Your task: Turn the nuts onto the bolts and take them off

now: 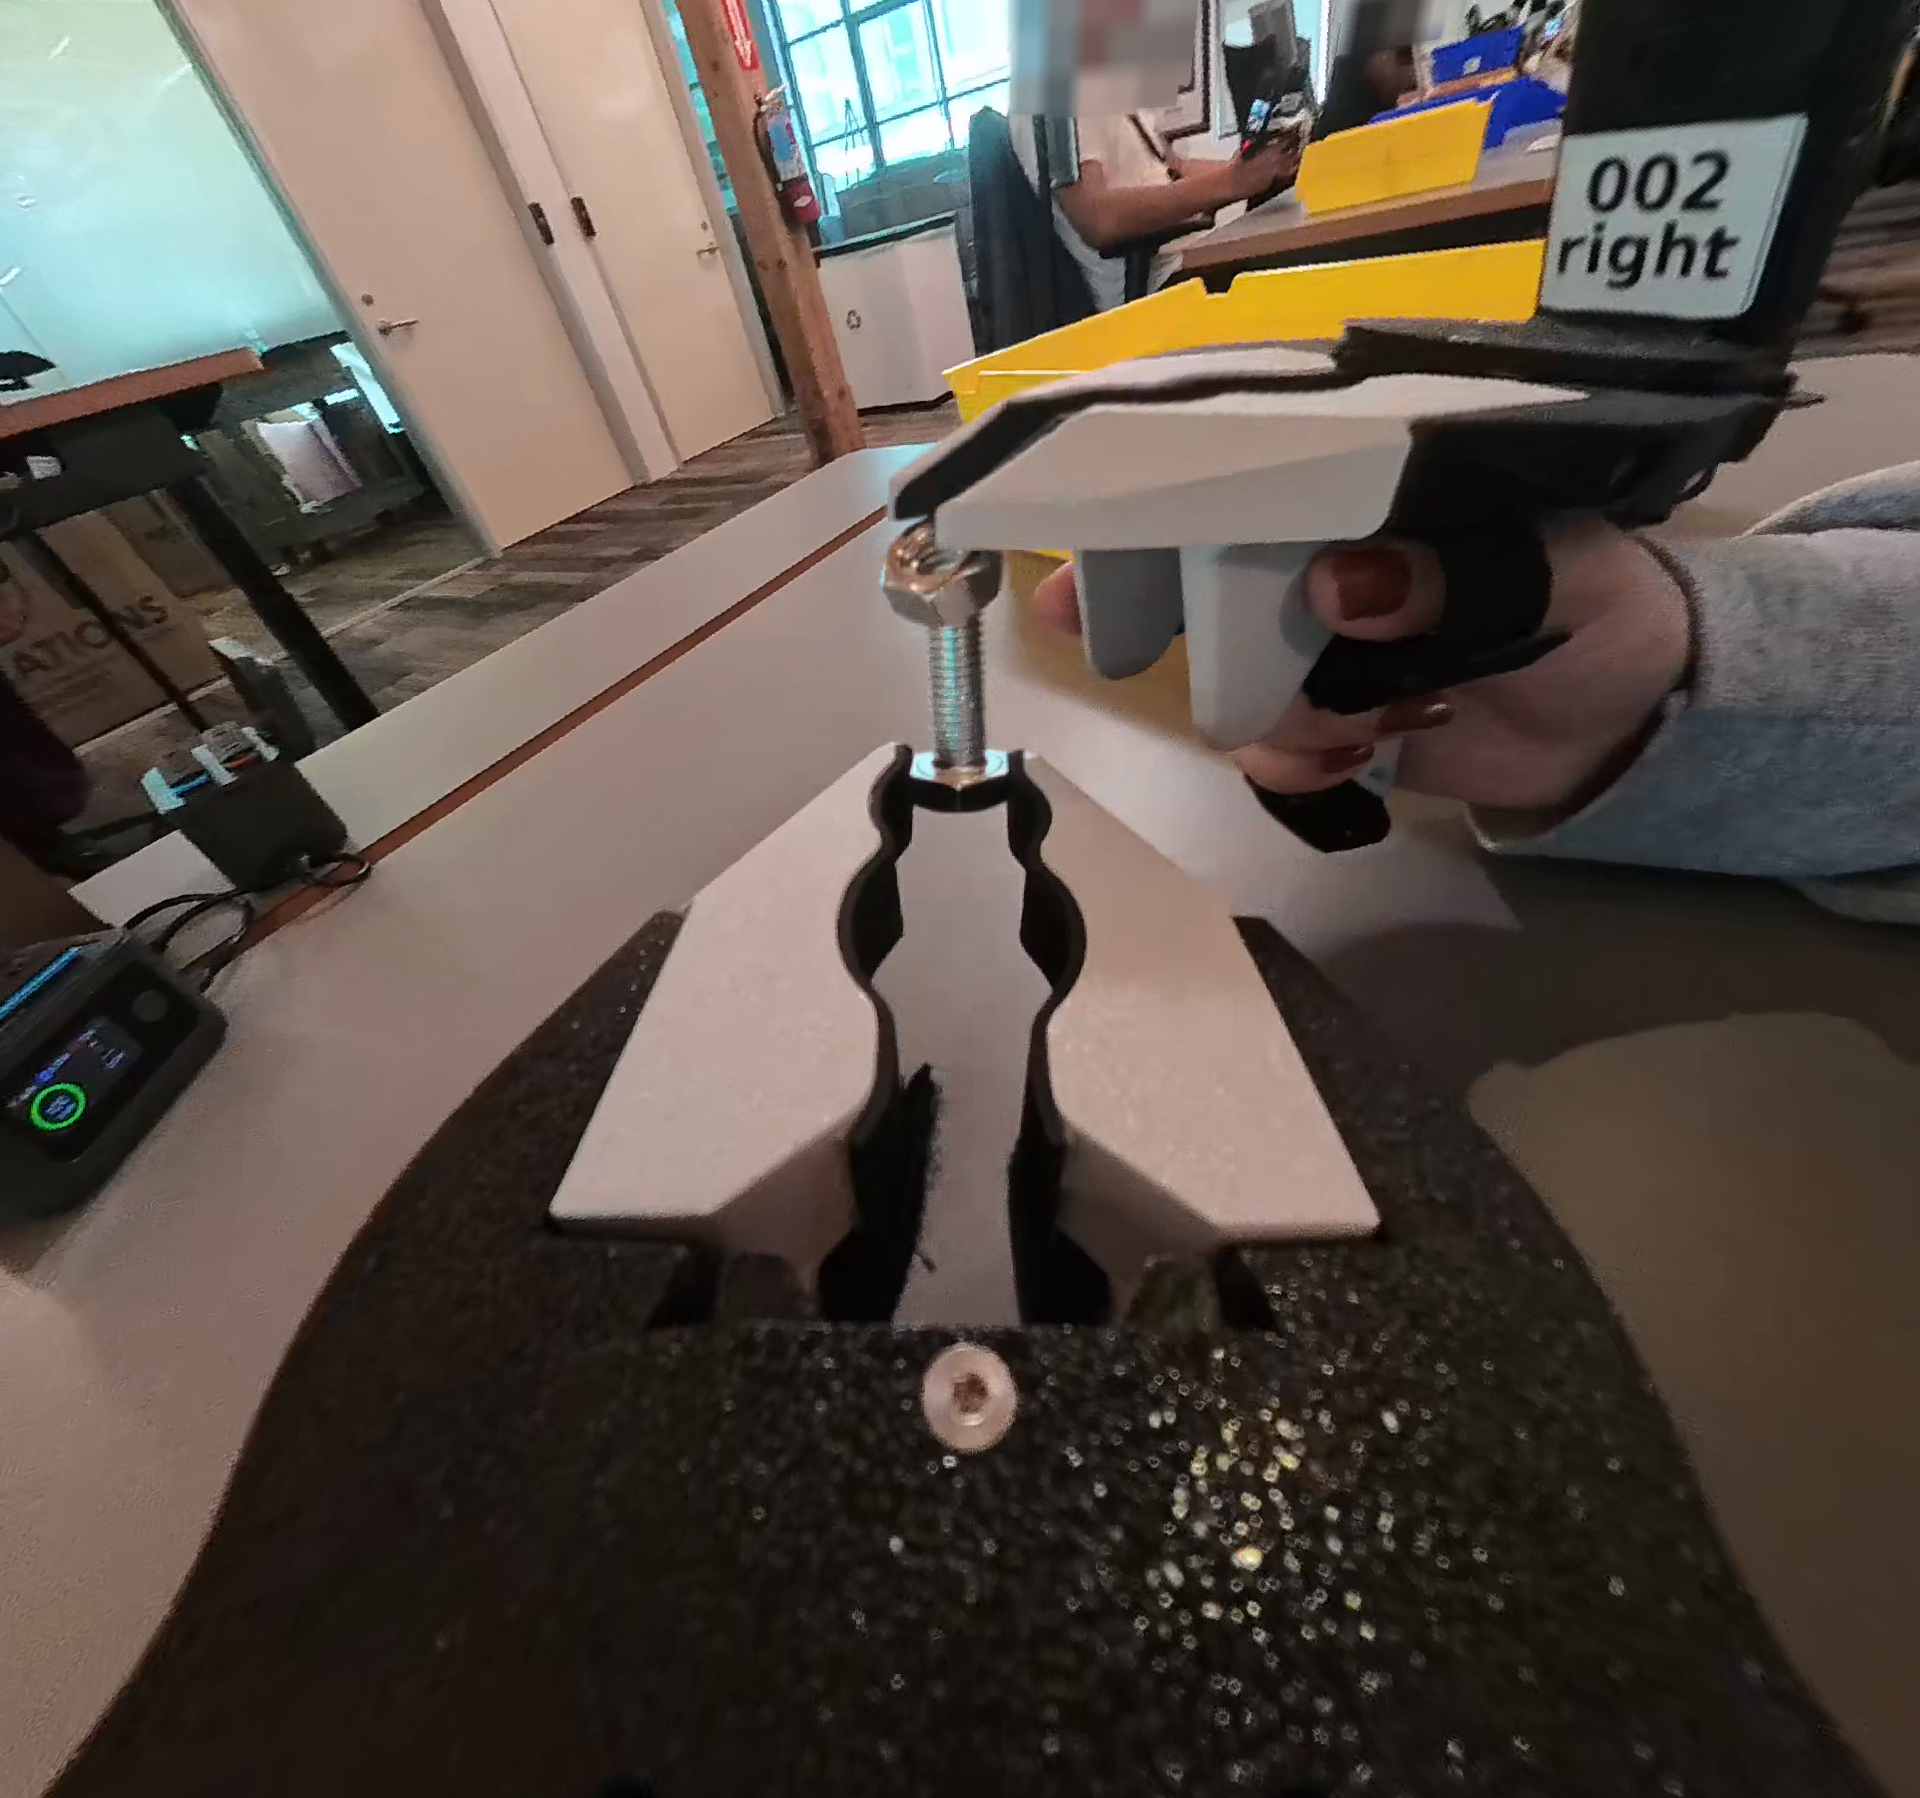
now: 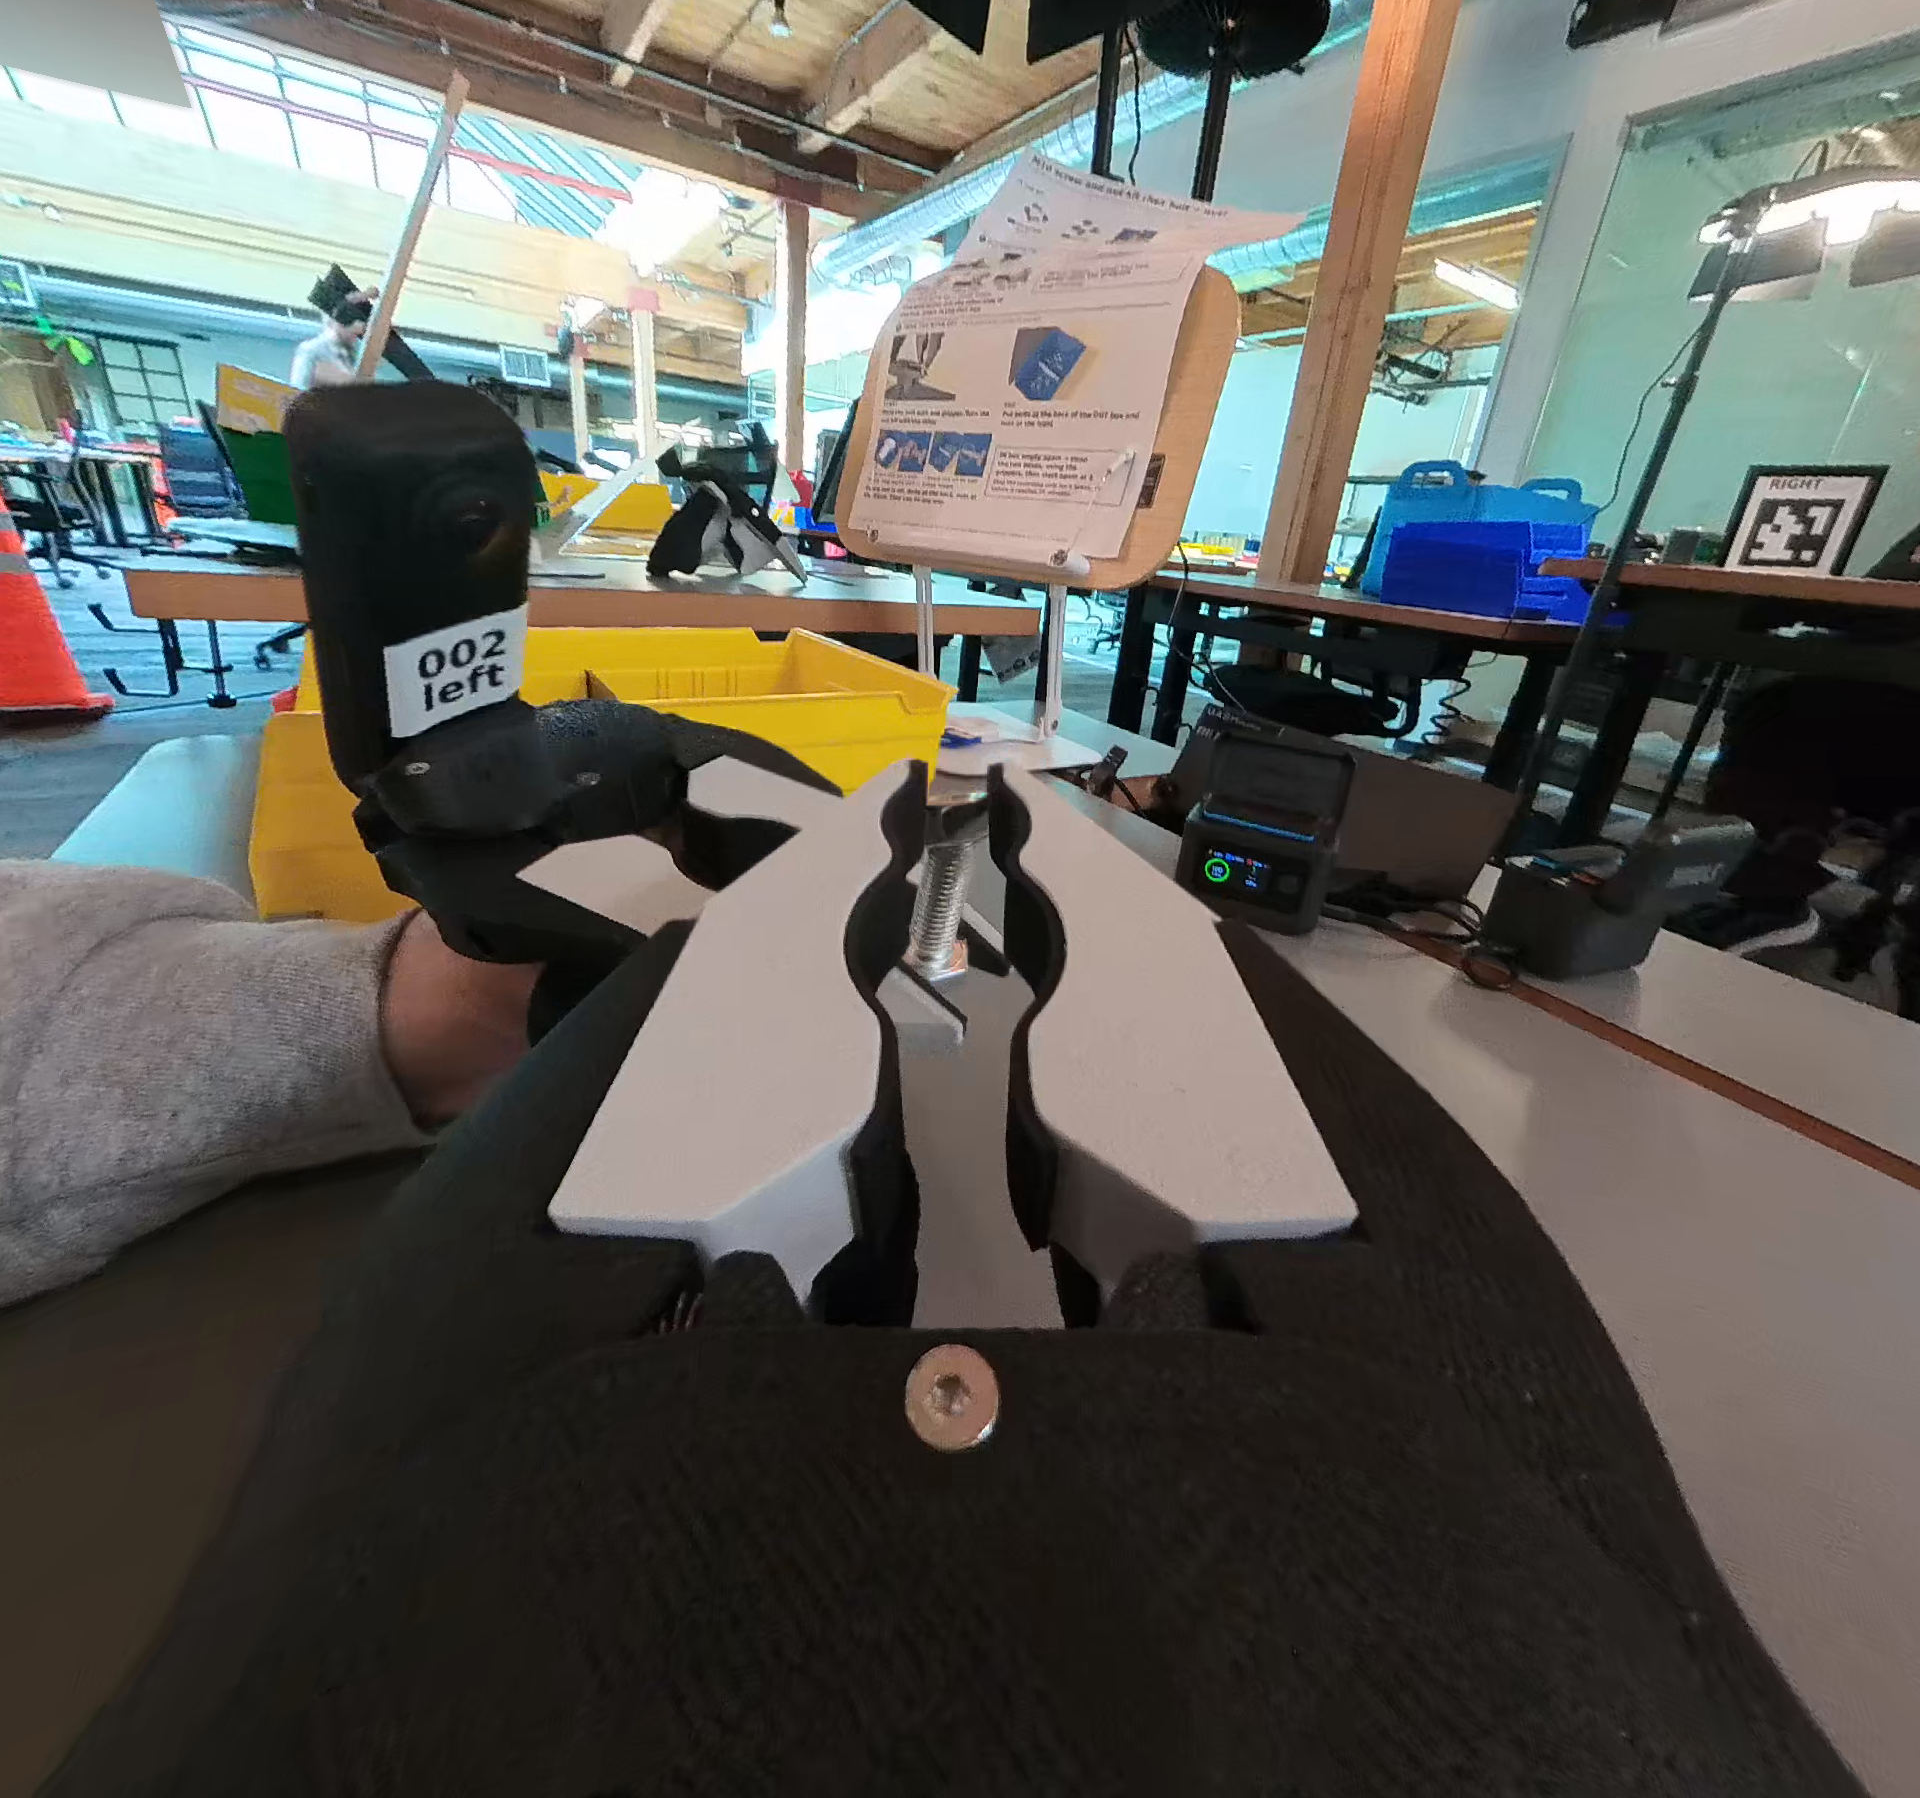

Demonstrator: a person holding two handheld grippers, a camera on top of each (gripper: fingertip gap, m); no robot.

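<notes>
A silver bolt (image 1: 957, 690) stands upright above the white table (image 1: 540, 875). My left gripper (image 1: 957, 778) is shut on the bolt's head at the bottom. A hex nut (image 1: 940, 587) sits at the top of the threads. My right gripper (image 1: 923, 520) comes in from the right and is shut on the nut. In the right wrist view my right gripper (image 2: 957, 788) clamps the nut (image 2: 961, 806). The bolt's threads (image 2: 938, 891) hang below it. My left gripper (image 2: 940, 981) holds the head from the left.
A yellow bin (image 2: 727, 699) stands just behind the grippers and also shows in the left wrist view (image 1: 1299, 309). An instruction board (image 2: 1039, 418) on a stand is behind it. A small device with a lit screen (image 2: 1257, 865) and cables lie at the table's edge (image 1: 83, 1073). The gap from one gripper's tips to the other's is roughly 5 cm.
</notes>
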